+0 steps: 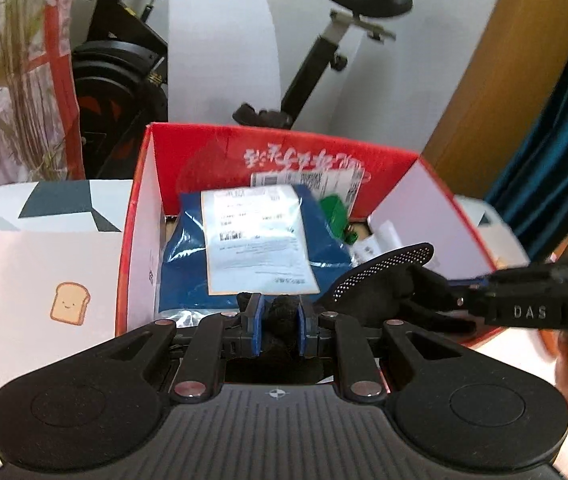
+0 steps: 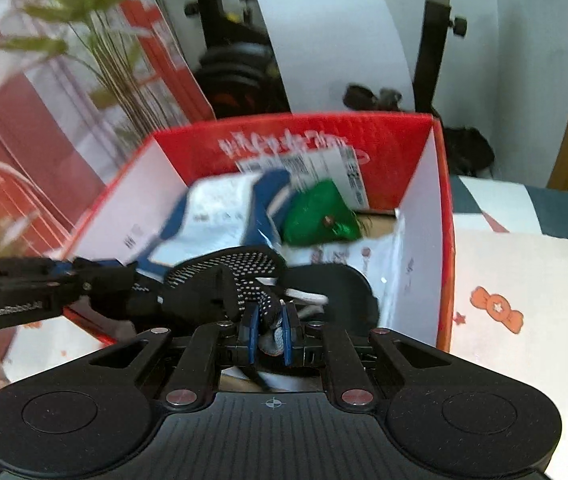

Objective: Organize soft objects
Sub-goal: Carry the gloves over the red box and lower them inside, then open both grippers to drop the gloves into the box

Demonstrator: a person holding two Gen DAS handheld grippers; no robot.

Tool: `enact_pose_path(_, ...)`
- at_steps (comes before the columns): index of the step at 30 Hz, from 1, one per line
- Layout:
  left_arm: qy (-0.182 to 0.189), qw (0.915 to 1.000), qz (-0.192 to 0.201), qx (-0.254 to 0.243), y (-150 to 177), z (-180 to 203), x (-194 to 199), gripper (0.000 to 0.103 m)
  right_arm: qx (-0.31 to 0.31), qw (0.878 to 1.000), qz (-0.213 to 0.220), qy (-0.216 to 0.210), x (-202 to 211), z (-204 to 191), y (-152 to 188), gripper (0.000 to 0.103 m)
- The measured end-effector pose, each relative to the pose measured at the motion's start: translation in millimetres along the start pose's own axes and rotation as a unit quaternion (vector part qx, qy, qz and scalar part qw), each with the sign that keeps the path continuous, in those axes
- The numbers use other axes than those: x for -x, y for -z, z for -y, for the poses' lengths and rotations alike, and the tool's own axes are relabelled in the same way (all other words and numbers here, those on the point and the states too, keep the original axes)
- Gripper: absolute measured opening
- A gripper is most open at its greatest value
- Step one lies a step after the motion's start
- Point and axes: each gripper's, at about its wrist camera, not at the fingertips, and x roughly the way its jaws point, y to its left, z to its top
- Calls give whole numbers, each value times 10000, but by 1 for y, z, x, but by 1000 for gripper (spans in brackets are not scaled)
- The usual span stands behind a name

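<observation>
A black glove with white grip dots (image 1: pixel 388 276) (image 2: pixel 228 280) hangs over the near edge of an open red cardboard box (image 1: pixel 284 156) (image 2: pixel 304 140). My left gripper (image 1: pixel 280 316) is shut on one end of the glove. My right gripper (image 2: pixel 271 328) is shut on the other end and shows in the left wrist view (image 1: pixel 516 304) at the right. My left gripper shows in the right wrist view (image 2: pixel 72 276) at the left. In the box lie a blue mailer bag with a white label (image 1: pixel 252 240) (image 2: pixel 220 216) and a green item (image 1: pixel 334 212) (image 2: pixel 320 216).
The box stands on a white cloth with cartoon prints (image 1: pixel 44 280) (image 2: pixel 524 300). An exercise bike (image 1: pixel 124 64) (image 2: pixel 240 72) and white boards stand behind it. A plant (image 1: pixel 24 80) (image 2: pixel 96 40) is at the left. A wooden door (image 1: pixel 504 80) is at the right.
</observation>
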Motion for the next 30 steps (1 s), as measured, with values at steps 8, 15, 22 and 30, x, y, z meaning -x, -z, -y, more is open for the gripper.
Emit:
enact_pose_path(8,-80,9989,-368,-288,2,2,-13,18,27,9984,-502,243,-24,5,0,12)
enact_pose_path(15,-187,9985,-415,-318,6,5,-15,19,135,9967,-658,459,-33,4,0,13)
enact_pose_path(22,-430,9971,65,-632,7,17,16,60,791,9937,-171,773,-9,-12,2,33)
enact_pose_path(30,-546,9938,613,-755,7,29,48,71,1232,9880,640,683,35,-27,4,55)
